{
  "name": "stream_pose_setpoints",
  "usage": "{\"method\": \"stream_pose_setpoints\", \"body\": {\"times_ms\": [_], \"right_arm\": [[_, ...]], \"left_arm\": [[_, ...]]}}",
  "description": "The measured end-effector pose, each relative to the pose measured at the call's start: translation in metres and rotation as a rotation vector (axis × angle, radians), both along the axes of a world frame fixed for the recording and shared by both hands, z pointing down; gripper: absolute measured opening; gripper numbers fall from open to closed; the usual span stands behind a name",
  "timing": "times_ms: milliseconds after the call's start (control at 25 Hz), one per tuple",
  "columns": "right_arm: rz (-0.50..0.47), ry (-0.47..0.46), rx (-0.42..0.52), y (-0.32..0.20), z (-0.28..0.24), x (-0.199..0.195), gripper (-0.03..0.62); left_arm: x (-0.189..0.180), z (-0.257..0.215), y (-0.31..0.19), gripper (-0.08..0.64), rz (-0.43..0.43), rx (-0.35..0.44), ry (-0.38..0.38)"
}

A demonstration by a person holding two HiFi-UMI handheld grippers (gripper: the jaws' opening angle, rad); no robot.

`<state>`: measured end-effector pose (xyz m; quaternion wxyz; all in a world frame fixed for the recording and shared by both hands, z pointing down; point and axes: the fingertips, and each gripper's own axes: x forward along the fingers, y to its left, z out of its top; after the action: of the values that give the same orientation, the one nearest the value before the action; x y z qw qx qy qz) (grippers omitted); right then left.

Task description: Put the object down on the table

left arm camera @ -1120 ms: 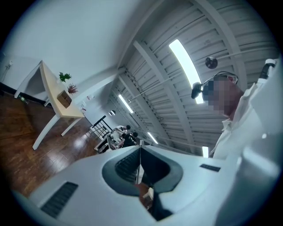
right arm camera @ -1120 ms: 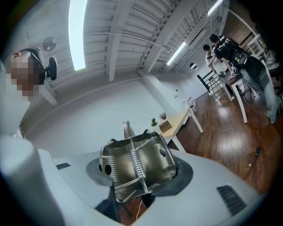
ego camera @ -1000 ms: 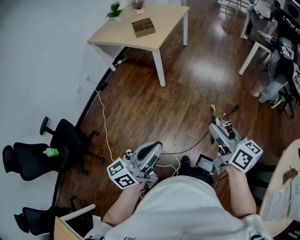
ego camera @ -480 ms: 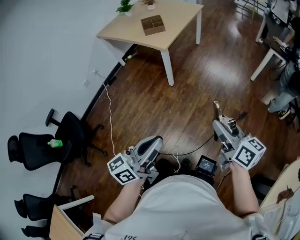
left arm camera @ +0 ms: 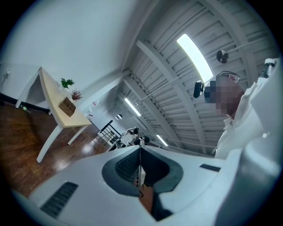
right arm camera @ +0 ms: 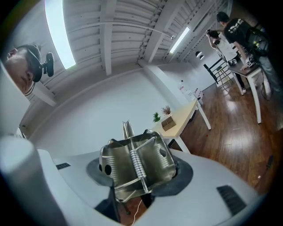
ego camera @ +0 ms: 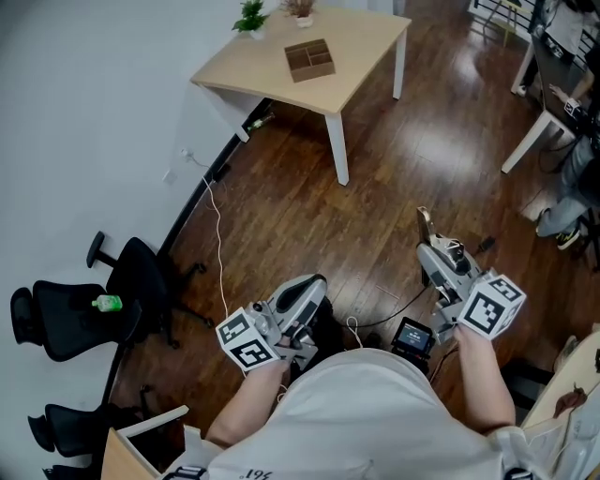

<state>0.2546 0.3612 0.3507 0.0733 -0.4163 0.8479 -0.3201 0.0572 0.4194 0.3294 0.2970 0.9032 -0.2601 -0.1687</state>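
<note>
My right gripper (ego camera: pixel 430 246) is shut on a shiny metal spring clip (right arm camera: pixel 118 167), held over the wood floor. The clip's thin end (ego camera: pixel 423 220) sticks out past the fingertips. In the right gripper view the clip fills the gap between the jaws, its coil spring down the middle. My left gripper (ego camera: pixel 306 291) is held low at the left, its pads (left arm camera: pixel 132 165) pressed together with nothing between them. The light wooden table (ego camera: pixel 370 66) stands far ahead at the top of the head view, well apart from both grippers.
A brown divided box (ego camera: pixel 309 59) and two small plants (ego camera: pixel 250 16) sit on the table. Black office chairs (ego camera: pixel 66 321) stand by the left wall, one with a green bottle (ego camera: pixel 106 303). A white cable (ego camera: pixel 217 246) runs across the floor. White desks (ego camera: pixel 548 117) stand at the right.
The head view has swung a little, so the table sits further right in the frame. Both grippers keep the same pose, and the clip stays in the right one.
</note>
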Motion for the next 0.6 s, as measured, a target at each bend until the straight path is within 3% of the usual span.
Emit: {"method": "stream_pose_setpoints", "body": {"times_ms": [200,600], "right_arm": [[0.014,0.000,-0.010,-0.045,-0.002,-0.040,0.198],[0.023,-0.010,-0.011,-0.133,-0.007,-0.151,0.198]], "left_arm": [[-0.032,-0.007,-0.048,0.000,0.043,0.017,0.001],[-0.132,0.000,-0.128,-0.001,0.071,-0.013,0.021]]}}
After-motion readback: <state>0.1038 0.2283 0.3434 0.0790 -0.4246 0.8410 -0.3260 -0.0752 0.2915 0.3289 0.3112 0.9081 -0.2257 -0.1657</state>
